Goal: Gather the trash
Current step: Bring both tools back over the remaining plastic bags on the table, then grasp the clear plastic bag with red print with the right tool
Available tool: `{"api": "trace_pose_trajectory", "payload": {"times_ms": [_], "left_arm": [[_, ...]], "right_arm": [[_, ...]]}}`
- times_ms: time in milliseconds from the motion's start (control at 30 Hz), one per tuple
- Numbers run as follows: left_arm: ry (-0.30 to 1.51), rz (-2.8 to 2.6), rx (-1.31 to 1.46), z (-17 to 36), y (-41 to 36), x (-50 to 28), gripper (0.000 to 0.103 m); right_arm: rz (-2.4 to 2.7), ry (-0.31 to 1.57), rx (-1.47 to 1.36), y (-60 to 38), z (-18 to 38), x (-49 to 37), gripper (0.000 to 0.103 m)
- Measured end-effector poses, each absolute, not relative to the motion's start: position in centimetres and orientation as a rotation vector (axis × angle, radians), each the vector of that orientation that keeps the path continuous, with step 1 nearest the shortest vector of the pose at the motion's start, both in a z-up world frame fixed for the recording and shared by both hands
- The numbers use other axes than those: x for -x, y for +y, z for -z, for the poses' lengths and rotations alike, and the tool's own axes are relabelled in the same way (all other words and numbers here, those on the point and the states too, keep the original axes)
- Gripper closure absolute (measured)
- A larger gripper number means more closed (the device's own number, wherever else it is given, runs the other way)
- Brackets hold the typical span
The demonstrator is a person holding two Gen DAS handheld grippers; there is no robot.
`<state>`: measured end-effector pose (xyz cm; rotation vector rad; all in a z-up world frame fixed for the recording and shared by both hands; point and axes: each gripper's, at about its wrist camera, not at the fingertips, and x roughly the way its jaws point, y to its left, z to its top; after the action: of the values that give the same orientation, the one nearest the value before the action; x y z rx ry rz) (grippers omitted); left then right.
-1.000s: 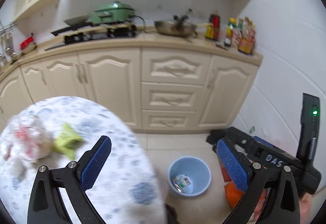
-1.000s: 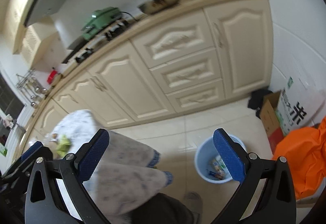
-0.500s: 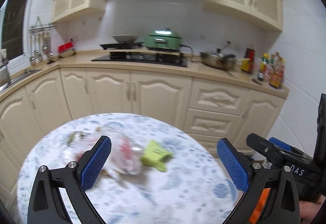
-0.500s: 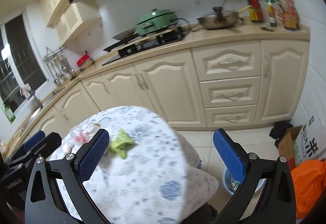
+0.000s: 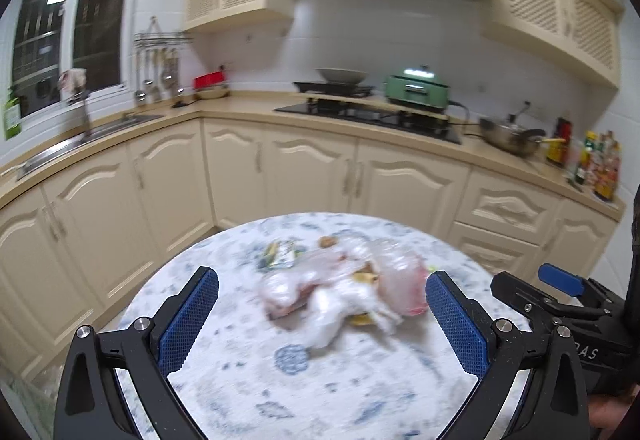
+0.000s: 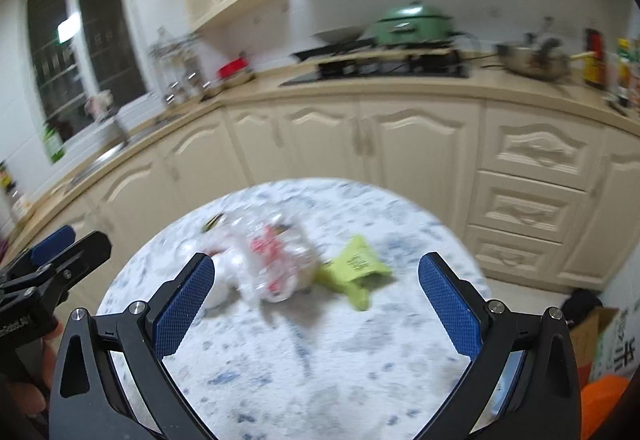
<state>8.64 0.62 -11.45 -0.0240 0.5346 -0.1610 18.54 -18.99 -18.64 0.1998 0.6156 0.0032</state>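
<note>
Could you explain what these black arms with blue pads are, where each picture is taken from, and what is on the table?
Each is a hand-held claw with its own camera looking out along the two fingers. One picture looks from the left claw, the other from the right claw. Both are open and hold nothing. On the round patterned table lie a crumpled clear plastic bag and a green wrapper; the pictures are blurred, so smaller scraps are hard to name.

left wrist: above table (image 5: 248, 372), facing stove (image 5: 372, 114) | right wrist: same, from right | shared: table, counter
</note>
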Motion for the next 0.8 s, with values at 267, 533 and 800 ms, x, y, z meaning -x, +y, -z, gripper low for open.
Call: {"api": "trace_pose_trajectory", "payload": {"times_ms": [267,533,800], "left_arm": [[0.537,0.054,0.01,13.2,-0.8,-8.1,0.001],[0.581,0.028,0.025,14.9,-0.7,-11.5,0.001],[0.627,0.04,0.048,16.8,0.0,-16.1,0.001]], "right_arm": [[-0.101,0.668,-0.105,-17.1,21.3,-22.0,0.0],[-0.14,0.726,-0.096,-16.0,24.0,-25.8,0.003],[-0.169,0.81,-0.101,-15.7,26.8,-29.9,0.026]]}}
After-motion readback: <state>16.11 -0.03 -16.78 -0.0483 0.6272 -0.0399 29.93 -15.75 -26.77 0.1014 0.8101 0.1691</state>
